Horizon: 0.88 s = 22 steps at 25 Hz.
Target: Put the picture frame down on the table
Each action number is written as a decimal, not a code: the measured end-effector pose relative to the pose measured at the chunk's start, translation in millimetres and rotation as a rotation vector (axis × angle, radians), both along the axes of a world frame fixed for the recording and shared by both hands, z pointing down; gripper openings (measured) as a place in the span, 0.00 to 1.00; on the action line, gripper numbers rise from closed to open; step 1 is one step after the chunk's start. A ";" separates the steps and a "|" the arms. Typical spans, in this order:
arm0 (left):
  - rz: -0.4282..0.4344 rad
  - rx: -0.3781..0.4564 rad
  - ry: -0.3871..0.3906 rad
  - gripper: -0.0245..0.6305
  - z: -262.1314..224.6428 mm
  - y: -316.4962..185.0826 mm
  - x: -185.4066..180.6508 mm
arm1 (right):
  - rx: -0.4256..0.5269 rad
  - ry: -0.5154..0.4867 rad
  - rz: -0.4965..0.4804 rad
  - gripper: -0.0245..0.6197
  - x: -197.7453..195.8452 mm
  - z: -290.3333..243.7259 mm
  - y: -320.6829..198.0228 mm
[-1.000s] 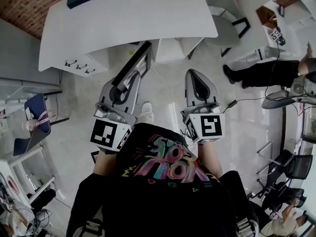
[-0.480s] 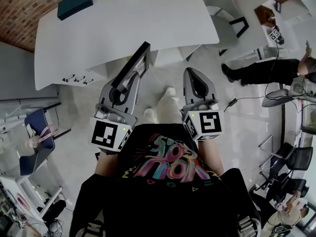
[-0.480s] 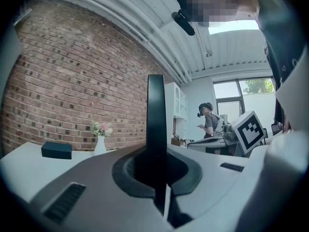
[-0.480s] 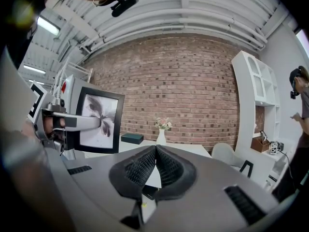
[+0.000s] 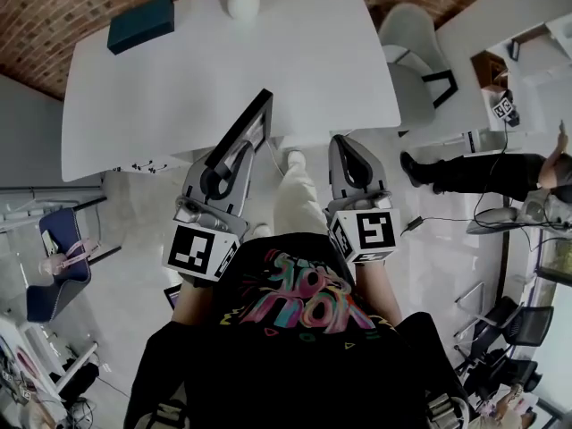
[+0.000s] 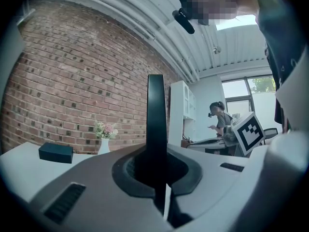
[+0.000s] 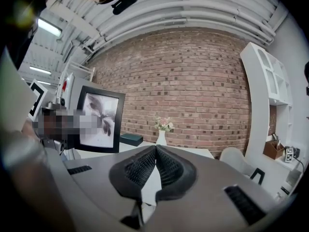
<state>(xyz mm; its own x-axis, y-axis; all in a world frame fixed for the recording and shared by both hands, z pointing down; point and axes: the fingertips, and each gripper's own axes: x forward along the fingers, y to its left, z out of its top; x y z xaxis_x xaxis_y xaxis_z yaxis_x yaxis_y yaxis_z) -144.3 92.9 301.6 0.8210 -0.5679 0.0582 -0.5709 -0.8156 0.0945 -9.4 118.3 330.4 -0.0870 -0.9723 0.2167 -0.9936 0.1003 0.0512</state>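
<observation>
Holding picture frame [image 5: 255, 110] edgewise: left gripper [image 5: 231, 155] fingers clenched on its rim; right gripper [image 5: 350, 150] fingers clenched, empty. We judge it stiff, light, glass-fragile.

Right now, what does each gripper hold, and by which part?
The left gripper holds the picture frame by its black border, at its near edge. The right gripper holds nothing; its fingers are shut together.

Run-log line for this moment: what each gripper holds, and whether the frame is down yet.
left gripper: shut on picture frame, upright | right gripper: shut, empty | table: ahead, frame not yet set down
</observation>
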 end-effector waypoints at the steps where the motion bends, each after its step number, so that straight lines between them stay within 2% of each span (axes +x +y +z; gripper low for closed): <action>1: -0.006 0.001 -0.003 0.08 -0.3 -13.6 10.9 | 0.002 -0.001 -0.006 0.07 11.5 -1.0 -14.3; 6: -0.048 0.005 -0.016 0.08 -3.6 -89.4 74.6 | 0.006 -0.005 -0.046 0.07 77.8 -5.9 -95.9; 13: -0.109 -0.018 -0.014 0.08 -10.4 -186.0 152.1 | 0.004 0.009 -0.146 0.07 148.4 -16.6 -205.9; 17: -0.155 -0.011 -0.019 0.08 -14.2 -230.0 182.3 | 0.007 0.006 -0.209 0.07 172.3 -18.6 -257.9; 22: -0.203 -0.028 -0.030 0.08 -12.4 -264.1 200.7 | 0.012 -0.005 -0.275 0.07 185.3 -20.8 -301.2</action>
